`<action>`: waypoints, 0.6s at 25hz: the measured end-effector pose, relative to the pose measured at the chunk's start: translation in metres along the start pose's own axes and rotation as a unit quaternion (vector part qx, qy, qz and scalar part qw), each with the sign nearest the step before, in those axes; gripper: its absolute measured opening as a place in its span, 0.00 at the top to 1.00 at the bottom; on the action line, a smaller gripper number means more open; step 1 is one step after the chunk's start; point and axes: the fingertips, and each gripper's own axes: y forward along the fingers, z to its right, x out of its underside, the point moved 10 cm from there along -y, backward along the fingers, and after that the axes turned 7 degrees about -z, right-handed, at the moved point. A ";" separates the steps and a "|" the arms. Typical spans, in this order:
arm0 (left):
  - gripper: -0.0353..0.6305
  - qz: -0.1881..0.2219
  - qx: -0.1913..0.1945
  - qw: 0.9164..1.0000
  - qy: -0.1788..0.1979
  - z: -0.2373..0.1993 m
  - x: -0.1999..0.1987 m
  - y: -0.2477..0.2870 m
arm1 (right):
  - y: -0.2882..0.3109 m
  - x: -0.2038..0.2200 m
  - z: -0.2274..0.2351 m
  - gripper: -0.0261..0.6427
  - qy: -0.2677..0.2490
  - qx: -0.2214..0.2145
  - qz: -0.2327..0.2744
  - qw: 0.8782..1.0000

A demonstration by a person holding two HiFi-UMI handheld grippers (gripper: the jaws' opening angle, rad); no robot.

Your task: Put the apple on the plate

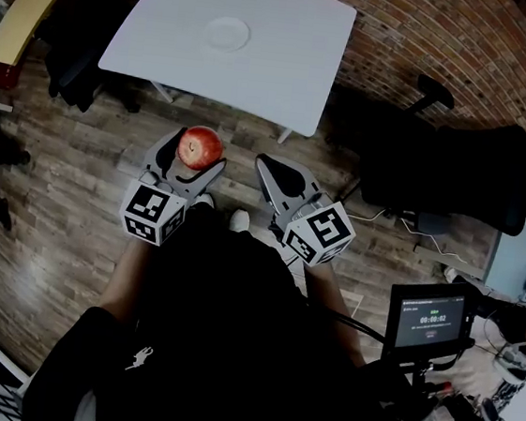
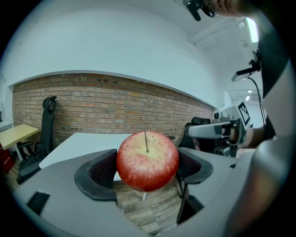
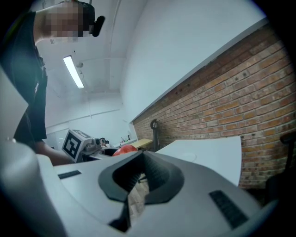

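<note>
A red apple point(image 1: 199, 147) with a short stem sits between the jaws of my left gripper point(image 1: 190, 154), which is shut on it; the same apple point(image 2: 147, 160) fills the middle of the left gripper view. My right gripper point(image 1: 277, 173) is held beside it over the wooden floor, shut and with nothing in it. From the right gripper view a slice of the apple point(image 3: 124, 150) shows at the left. A white plate point(image 1: 227, 33) lies on the white table point(image 1: 288, 76) ahead, well beyond both grippers.
Black office chairs point(image 1: 456, 175) stand right of the table and another chair point(image 1: 77, 61) at its left. A yellow desk point(image 1: 23, 17) is at far left. A small monitor point(image 1: 428, 321) and cables sit at lower right. A brick wall point(image 2: 111, 109) runs behind the table.
</note>
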 end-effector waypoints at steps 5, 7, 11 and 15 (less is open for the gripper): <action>0.35 -0.001 -0.005 1.000 0.000 -0.003 0.002 -0.001 | 0.001 -0.001 -0.001 0.95 -0.003 0.000 -0.001 1.000; 0.35 0.003 -0.006 1.000 -0.002 -0.004 0.002 -0.002 | 0.002 -0.001 -0.002 0.95 -0.005 -0.002 -0.004 1.000; 0.35 0.007 -0.009 1.000 -0.006 -0.005 0.004 -0.004 | 0.003 -0.001 -0.002 0.95 -0.010 -0.005 -0.008 1.000; 0.35 0.009 -0.013 1.000 -0.009 -0.007 0.006 -0.006 | 0.007 -0.004 -0.004 0.95 -0.015 -0.009 -0.008 1.000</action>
